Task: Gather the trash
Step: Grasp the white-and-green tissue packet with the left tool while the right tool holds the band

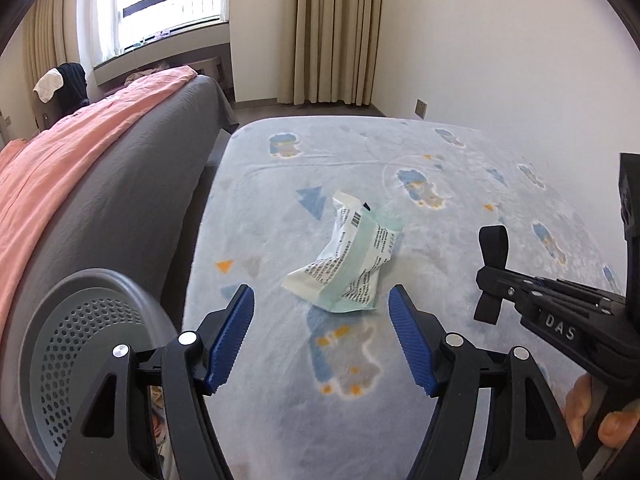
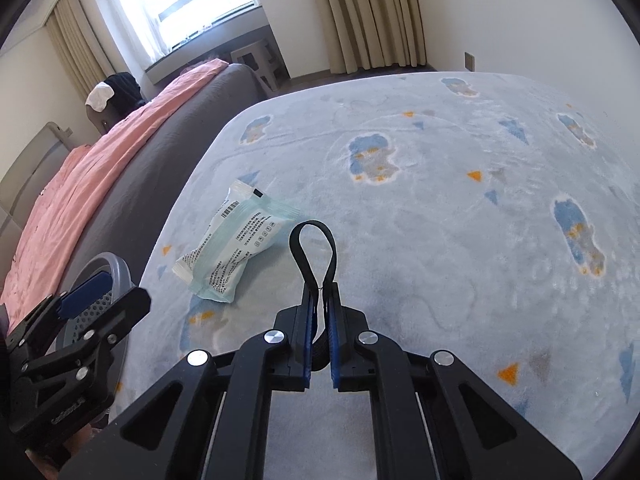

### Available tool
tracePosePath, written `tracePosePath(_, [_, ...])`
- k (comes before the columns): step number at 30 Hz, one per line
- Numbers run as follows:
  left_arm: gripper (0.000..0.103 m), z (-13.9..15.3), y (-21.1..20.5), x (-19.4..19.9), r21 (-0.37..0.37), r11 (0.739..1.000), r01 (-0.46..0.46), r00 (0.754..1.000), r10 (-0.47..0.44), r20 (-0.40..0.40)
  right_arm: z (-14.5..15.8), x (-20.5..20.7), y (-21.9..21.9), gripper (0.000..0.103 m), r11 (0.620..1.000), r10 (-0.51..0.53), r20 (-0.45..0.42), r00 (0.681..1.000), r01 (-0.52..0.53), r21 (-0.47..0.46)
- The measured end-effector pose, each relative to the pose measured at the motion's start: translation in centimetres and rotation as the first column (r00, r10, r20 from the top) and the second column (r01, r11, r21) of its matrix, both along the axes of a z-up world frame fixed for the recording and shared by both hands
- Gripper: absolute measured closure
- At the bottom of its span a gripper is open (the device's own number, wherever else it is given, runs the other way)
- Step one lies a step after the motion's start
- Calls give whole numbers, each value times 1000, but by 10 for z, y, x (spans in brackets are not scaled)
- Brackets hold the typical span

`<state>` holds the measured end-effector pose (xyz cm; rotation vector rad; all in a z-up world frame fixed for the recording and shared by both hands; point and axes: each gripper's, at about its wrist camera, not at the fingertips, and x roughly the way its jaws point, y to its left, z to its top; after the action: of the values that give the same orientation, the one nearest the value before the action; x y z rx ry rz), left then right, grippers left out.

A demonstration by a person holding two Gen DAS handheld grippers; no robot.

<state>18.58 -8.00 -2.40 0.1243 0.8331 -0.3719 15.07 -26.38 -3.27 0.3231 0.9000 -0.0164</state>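
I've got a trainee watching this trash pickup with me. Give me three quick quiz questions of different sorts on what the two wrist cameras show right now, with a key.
1. True or false: the right gripper is shut on a black strap loop.
2. Multiple choice: where does the white and green wrapper lie? A) in the grey perforated basket B) on the light blue patterned blanket C) on the pink cover
3. Fill in: the left gripper has its jaws ____ and nothing between them.

Key
1. True; the loop sticks out past the closed fingers.
2. B; it lies ahead of the left gripper, untouched.
3. Open.
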Motion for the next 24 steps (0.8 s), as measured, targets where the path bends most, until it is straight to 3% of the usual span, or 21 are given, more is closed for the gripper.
tracePosePath(12, [34, -31, -53, 47, 106, 990, 88, 995, -83, -49, 5, -2, -28, 96, 996, -28, 19, 999, 26, 83])
tracePosePath(21, [34, -55, -61, 71, 132, 989, 68, 992, -53, -115, 6, 0, -35, 96, 993, -39, 27, 999, 36, 110])
tracePosePath(23, [36, -56, -59, 73, 119, 991, 61, 991, -46, -123, 5, 0, -34, 96, 994, -38, 24, 999, 35, 107])
tracePosePath(24, [46, -57, -58, 73, 119, 991, 54, 992, -40, -119, 5, 0, -34, 96, 994, -37, 24, 999, 35, 106])
